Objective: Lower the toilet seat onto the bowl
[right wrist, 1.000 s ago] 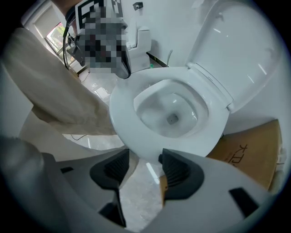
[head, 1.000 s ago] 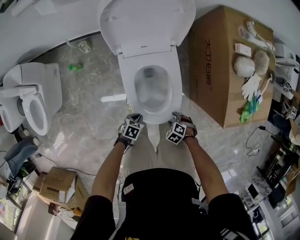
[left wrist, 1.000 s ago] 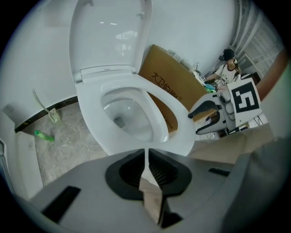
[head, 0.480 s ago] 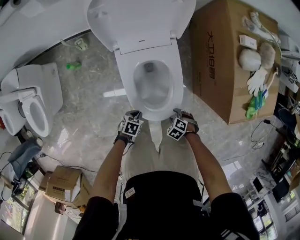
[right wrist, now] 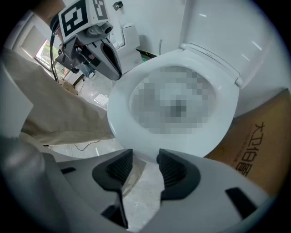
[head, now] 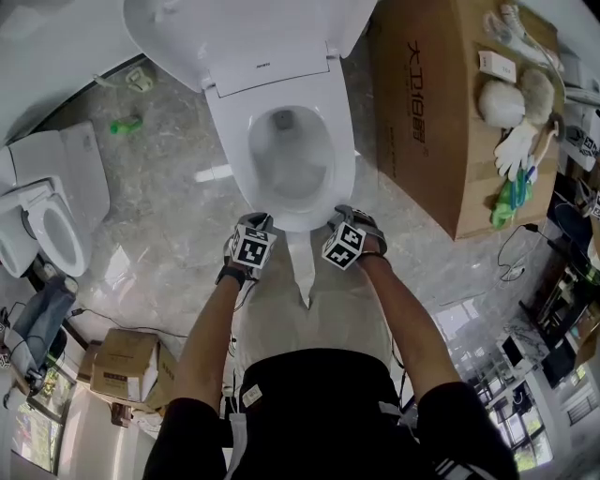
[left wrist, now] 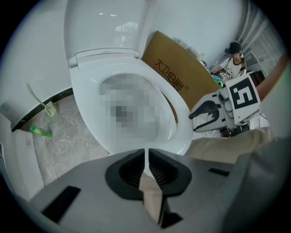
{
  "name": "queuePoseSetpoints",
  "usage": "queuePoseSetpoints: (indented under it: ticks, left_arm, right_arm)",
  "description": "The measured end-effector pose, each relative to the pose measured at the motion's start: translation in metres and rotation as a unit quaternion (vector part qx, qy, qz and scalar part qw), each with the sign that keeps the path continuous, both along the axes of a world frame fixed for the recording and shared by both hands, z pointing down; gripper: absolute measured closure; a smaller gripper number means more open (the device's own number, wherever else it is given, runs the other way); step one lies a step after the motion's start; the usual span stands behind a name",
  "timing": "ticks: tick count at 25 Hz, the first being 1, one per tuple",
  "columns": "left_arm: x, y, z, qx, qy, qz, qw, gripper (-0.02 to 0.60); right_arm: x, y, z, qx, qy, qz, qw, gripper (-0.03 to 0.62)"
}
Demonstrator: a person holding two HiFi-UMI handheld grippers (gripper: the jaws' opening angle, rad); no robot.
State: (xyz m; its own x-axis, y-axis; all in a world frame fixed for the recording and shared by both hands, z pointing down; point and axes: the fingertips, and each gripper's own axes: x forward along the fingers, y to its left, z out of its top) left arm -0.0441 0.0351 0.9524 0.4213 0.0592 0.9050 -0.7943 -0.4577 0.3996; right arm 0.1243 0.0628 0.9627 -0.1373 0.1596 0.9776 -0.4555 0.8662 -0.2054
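Downward beside the toilet rim (head: 347,173) point both claws: left claw (left wrist: 146,159) clenched, right claw (right wrist: 144,164) empty, part-open, just closing.

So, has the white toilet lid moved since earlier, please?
No: the white toilet lid still stands raised behind the white bowl, beside the brown cardboard box.

The glossy white ceramic toilet bowl (head: 298,211) and its raised white lid (head: 234,37) stand on a grey-and-cream marbled floor (head: 159,244). The big cardboard box (head: 422,131) is brown with dark printed characters. The left gripper (left wrist: 146,164) and right gripper (right wrist: 144,164) are grey plastic with black ribbed pads (right wrist: 175,170); the cube (head: 251,248) on each shows black-and-white square markers. A small green item (head: 125,124) lies on the marble. The person's trousers (head: 309,309) are beige, the shirt (head: 319,403) black.
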Motion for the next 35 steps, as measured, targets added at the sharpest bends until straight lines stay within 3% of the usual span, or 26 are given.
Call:
queuePoseSetpoints:
  ticks: [14,24,27,35]
  left_arm:
    - [0.002,0.008,0.022,-0.013,-0.004,0.010,0.9999,0.548]
    - [-0.010,0.016,0.019,-0.010,-0.018,0.030,0.9993,0.548]
    - [-0.015,0.014,0.020,-0.008,-0.024,0.032,0.9992,0.548]
    - [-0.013,0.009,0.018,-0.002,-0.025,0.038,0.9990,0.548]
  right_arm:
    - [0.001,0.003,0.035,-0.022,0.003,0.005,1.000,0.445]
    - [0.004,-0.007,0.049,-0.009,0.025,0.027,0.999,0.471]
    - [0.006,-0.012,0.053,-0.001,0.037,0.036,0.999,0.513]
    - [0.012,-0.018,0.061,-0.003,0.059,0.063,0.996,0.543]
